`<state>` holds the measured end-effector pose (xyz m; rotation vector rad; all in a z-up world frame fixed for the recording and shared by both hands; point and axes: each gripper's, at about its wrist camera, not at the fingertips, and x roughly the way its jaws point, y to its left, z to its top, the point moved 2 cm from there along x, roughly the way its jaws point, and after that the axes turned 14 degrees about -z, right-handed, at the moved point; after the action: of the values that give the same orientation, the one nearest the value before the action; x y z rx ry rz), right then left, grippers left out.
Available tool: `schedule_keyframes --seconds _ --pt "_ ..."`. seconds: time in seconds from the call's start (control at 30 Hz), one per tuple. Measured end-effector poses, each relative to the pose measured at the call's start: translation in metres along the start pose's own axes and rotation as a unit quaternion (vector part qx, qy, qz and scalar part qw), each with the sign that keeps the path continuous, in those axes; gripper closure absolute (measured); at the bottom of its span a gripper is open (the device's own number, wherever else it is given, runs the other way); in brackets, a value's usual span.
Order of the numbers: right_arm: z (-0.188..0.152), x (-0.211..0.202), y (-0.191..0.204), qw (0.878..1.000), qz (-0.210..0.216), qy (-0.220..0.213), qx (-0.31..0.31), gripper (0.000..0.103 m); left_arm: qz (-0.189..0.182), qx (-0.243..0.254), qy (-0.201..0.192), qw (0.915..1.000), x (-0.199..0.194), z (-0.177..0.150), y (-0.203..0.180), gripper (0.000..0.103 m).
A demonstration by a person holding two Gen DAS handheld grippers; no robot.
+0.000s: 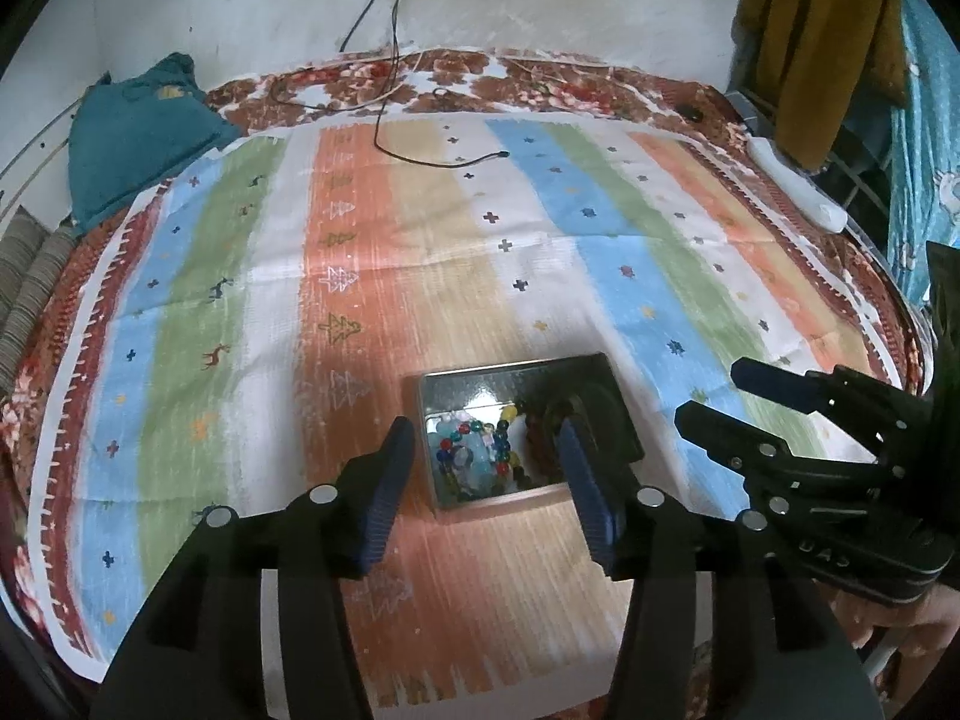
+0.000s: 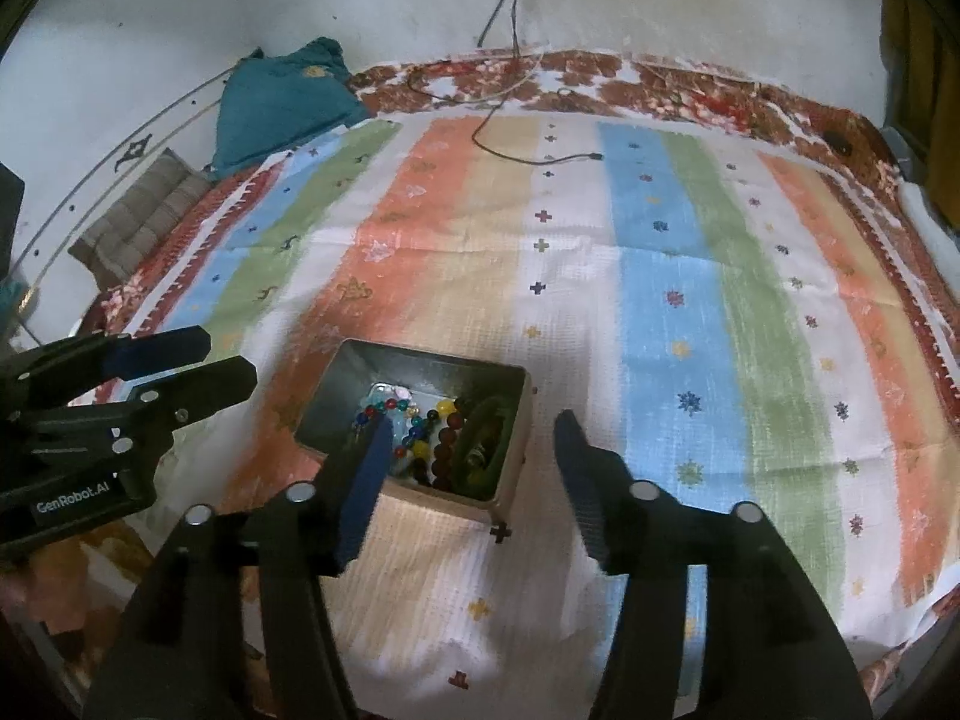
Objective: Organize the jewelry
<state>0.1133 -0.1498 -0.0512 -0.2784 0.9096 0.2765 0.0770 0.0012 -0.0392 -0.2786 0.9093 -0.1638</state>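
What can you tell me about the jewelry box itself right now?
The jewelry box is small, rectangular and open-topped, with dark, shiny inner walls that look like metal and a pale outer side. It sits flat on the striped cloth. Inside lie mixed coloured beads, a strand of dark red beads and a green bangle. Both tools hover open near it; neither visibly touches it.

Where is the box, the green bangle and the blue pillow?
box (image 2: 336, 387), right wrist view, on its bare left inner wall.
green bangle (image 2: 465, 441), right wrist view, on its left curve.
blue pillow (image 1: 135, 138), left wrist view, on its middle.
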Motion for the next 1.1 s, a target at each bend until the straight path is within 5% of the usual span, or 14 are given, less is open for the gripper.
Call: schedule_keyframes --seconds 0.37,0.5,1.1 --pt "-0.012 -0.025 -0.002 0.999 0.021 -0.022 -0.013 0.024 -0.008 0.015 -0.014 0.9998 -0.019 -0.018 -0.006 0.026" --pt "-0.017 -0.032 -0.001 0.999 0.029 -0.030 -0.014 0.013 -0.012 0.018 -0.025 0.9994 -0.027 -0.027 -0.006 0.010" --pt "-0.027 -0.048 0.003 0.998 0.015 -0.057 -0.030 0.006 -0.002 0.044 -0.063 0.9970 -0.041 -0.040 -0.012 0.006"
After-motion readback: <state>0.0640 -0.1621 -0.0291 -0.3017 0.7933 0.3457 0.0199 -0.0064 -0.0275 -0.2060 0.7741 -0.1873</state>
